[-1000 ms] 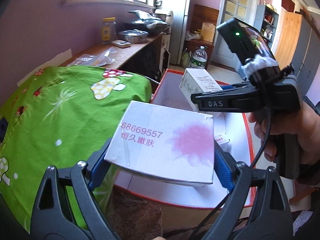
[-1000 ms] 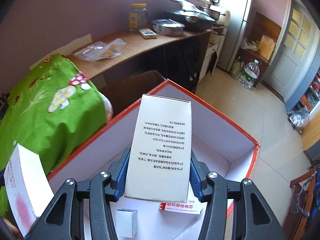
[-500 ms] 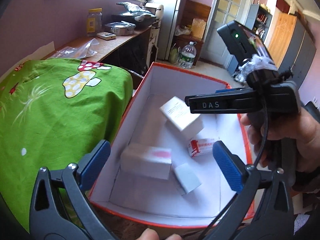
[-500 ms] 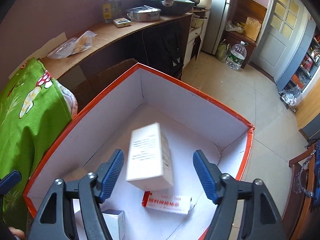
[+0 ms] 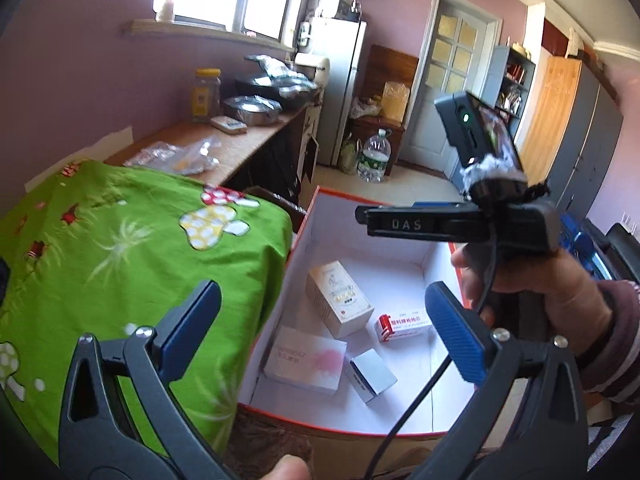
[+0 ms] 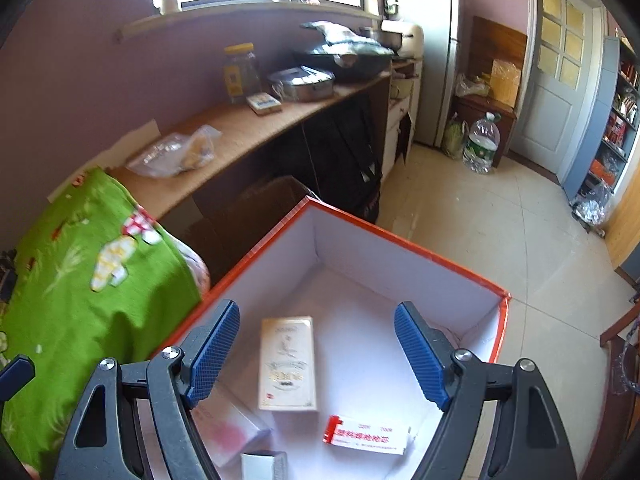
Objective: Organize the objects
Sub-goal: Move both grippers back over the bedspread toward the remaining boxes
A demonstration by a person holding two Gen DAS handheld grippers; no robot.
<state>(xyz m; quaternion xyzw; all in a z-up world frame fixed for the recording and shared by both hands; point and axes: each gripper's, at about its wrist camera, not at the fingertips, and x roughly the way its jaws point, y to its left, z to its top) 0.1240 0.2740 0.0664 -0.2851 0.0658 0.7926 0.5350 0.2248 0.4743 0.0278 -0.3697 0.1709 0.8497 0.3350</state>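
A white carton with a red rim (image 5: 340,426) (image 6: 400,240) stands beside the green-covered table. Lying loose in it are a tall cream box (image 5: 338,298) (image 6: 287,364), a flat white box with a pink blotch (image 5: 306,360) (image 6: 228,428), a small grey box (image 5: 372,374) and a red-and-white medicine box (image 5: 404,324) (image 6: 366,436). My left gripper (image 5: 322,292) hovers above the carton's near end, wide open and empty. My right gripper (image 6: 318,312) hangs over the carton with its jaws opening and nothing between them. Its black finger (image 5: 400,224) crosses the left wrist view.
A green mushroom-print cloth (image 5: 120,240) covers the table left of the carton. Behind runs a wooden counter (image 6: 240,128) with a jar, pans and a plastic bag. A water bottle (image 6: 482,142) stands on the tiled floor by the door. A hand (image 5: 540,292) holds the right gripper.
The left gripper let go of the pink-blotched box and the right gripper let go of the cream box. Both boxes now lie in the carton. Both grippers opened and rose.
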